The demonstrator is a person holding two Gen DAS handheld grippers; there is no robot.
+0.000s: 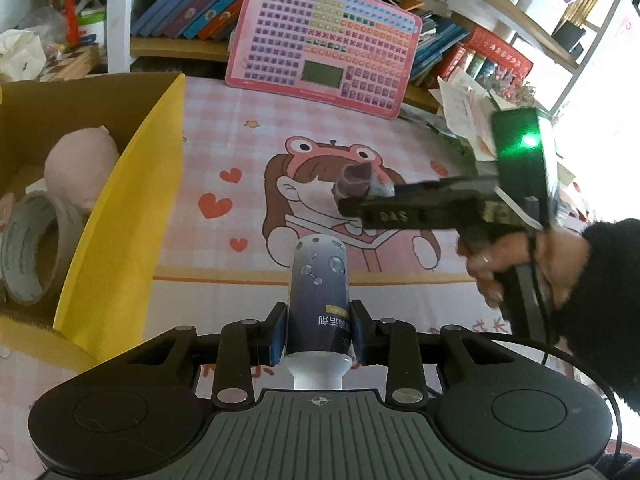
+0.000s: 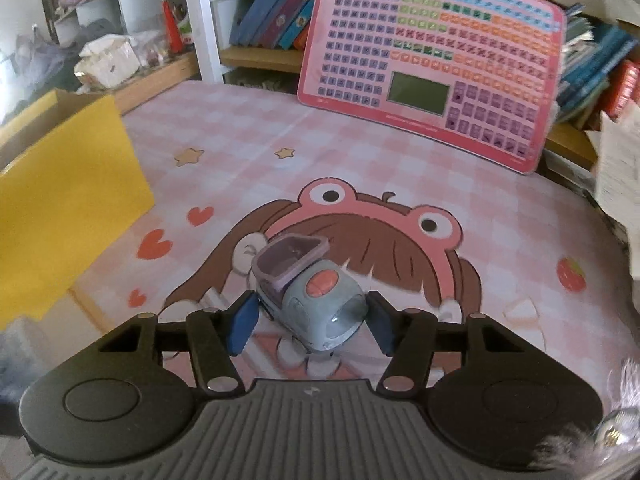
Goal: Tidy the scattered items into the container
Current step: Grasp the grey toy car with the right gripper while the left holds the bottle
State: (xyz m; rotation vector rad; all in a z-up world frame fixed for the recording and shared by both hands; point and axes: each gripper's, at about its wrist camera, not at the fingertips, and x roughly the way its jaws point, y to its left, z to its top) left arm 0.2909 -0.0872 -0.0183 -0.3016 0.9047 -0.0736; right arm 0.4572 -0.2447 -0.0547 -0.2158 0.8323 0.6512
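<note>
My left gripper [image 1: 318, 320] is shut on a dark blue bottle [image 1: 318, 276] with a white cap, held lengthwise above the pink cartoon tablecloth [image 1: 224, 128]. To its left stands the yellow cardboard box [image 1: 120, 208], holding a roll of tape [image 1: 32, 256] and a pink plush [image 1: 80, 168]. In the right wrist view, my right gripper [image 2: 312, 320] has its blue pads against the sides of a small grey-blue toy [image 2: 316, 300] with a purple clear tub and an orange button. The left wrist view shows that gripper [image 1: 352, 196] from the side, the toy [image 1: 356, 178] at its tips.
A pink learning-keyboard board [image 2: 432, 64] leans against the bookshelf [image 1: 192, 8] at the back. Loose papers [image 1: 468, 116] pile up at the right edge. A person's hand [image 1: 520, 264] in a black sleeve grips the right gripper's handle. The box's yellow flap [image 2: 60, 200] stands at the left.
</note>
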